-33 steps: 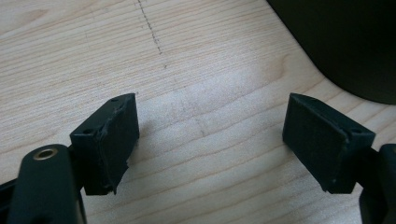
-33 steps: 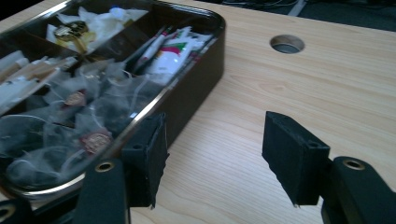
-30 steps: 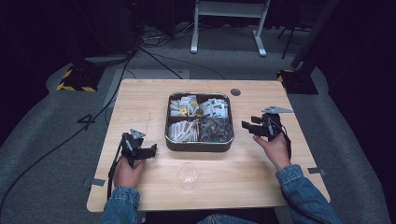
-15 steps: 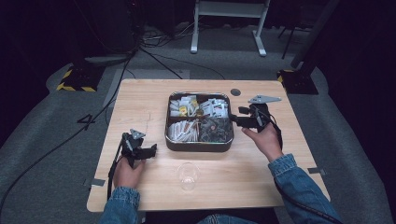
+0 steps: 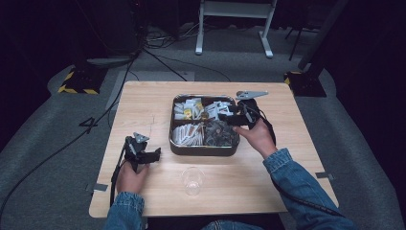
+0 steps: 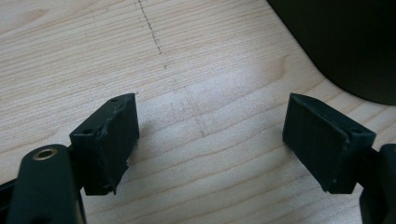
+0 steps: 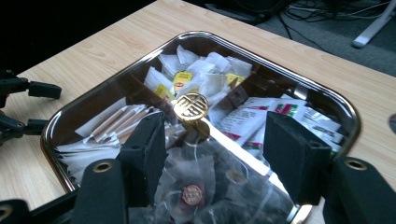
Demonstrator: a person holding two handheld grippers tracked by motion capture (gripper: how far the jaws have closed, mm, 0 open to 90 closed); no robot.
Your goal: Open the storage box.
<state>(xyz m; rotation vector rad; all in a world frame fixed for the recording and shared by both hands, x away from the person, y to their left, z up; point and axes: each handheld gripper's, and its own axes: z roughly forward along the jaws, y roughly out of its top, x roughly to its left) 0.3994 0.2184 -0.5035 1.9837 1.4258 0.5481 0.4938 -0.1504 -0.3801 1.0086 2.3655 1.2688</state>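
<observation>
Two grippers are at work over one wooden table (image 5: 143, 103). The right gripper (image 5: 233, 118) hangs above the near right part of the single metal tin (image 5: 171, 139), its jaws spread wide with nothing between the pads — they have just been opening. In the right gripper view the tin lies directly ahead of and below that gripper's jaws, covered by one clear lid (image 7: 243, 186) that bears one round gold knob (image 7: 191, 107); the knob stands just beyond the jaw tips, roughly midway between them, apart from both. Under the lid the tin shows four compartments: white tea bags with yellow tags (image 7: 196, 74) in the far one, printed sachets (image 7: 261, 119) off to the right jaw's side, paper stick packets (image 7: 112, 122) off to the left jaw's side, and dark see-through pouches (image 7: 194, 193) nearest, right under the jaws; the items in each are too many and too heaped to count. The left gripper (image 5: 152, 154) rests low on the table, well to the left of the tin, its jaws likewise released and wide; in the left gripper view bare wood lies between the pads, and the tin's dark wall (image 6: 345, 42) rises beyond the right jaw. One clear glass (image 5: 192, 180) stands on the table nearer the person, between the two grippers and just in front of the tin.
</observation>
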